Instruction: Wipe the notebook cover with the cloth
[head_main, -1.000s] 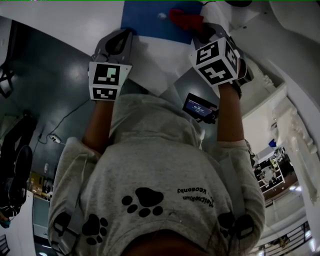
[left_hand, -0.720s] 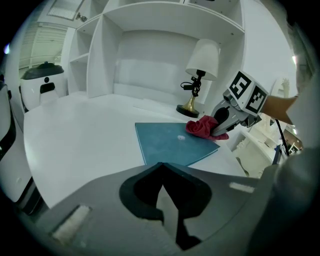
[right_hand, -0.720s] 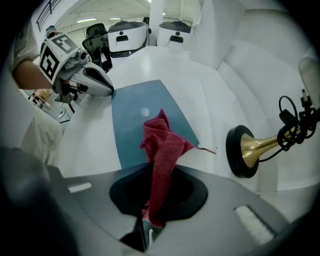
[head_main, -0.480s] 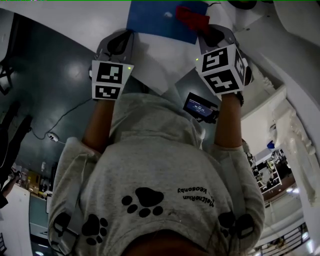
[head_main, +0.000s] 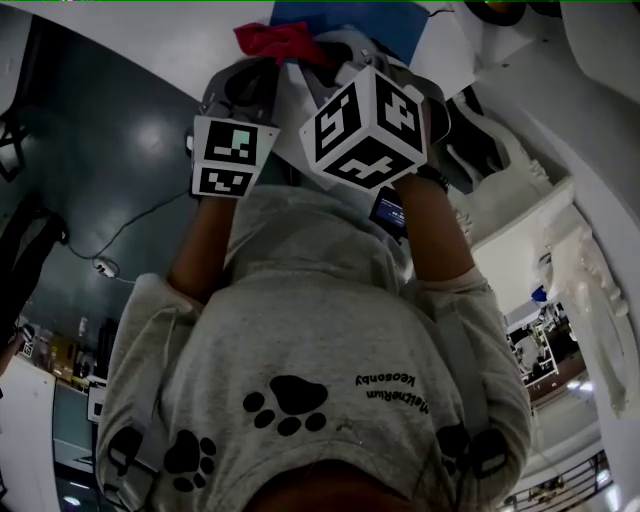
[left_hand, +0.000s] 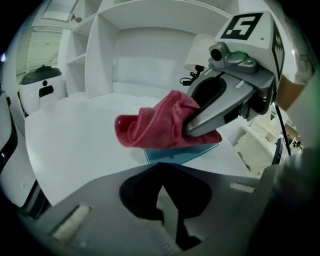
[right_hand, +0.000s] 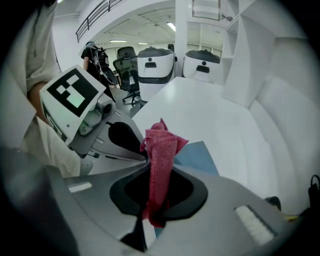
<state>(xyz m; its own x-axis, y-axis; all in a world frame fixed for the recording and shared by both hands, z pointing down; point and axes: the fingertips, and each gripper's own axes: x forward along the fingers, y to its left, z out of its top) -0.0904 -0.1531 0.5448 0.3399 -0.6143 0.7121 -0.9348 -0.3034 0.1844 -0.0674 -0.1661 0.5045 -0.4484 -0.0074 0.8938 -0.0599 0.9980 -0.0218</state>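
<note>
A white, smooth tabletop (left_hand: 75, 145) with a rounded rim carries a thin blue notebook (left_hand: 182, 152), lying flat not far in from the near edge. Its cover looks plain and matte, and only a corner and part of one side show, the rest being hidden under a cloth. The cloth (left_hand: 155, 125) is red to deep pink, with a nubby, towel-like weave, bunched into soft folds and a loose rolled end that hangs out to one side. The right tool (right_hand: 155, 167) is clenched on this cloth: in the right gripper view a strip of it runs straight through between the two grey moulded jaws and stands up beyond their tips. The cloth sits over the notebook's cover, though it cannot be told whether it touches. The left tool (left_hand: 159, 167) is closed, its two smooth grey jaws meeting at a point with nothing between them, and it sits just short of the notebook's near side, close beside the right tool. Each tool carries a cube of black and white square markers. In the head view the person wears a grey, fleecy hooded top (head_main: 300, 330) printed with black paw marks.
</note>
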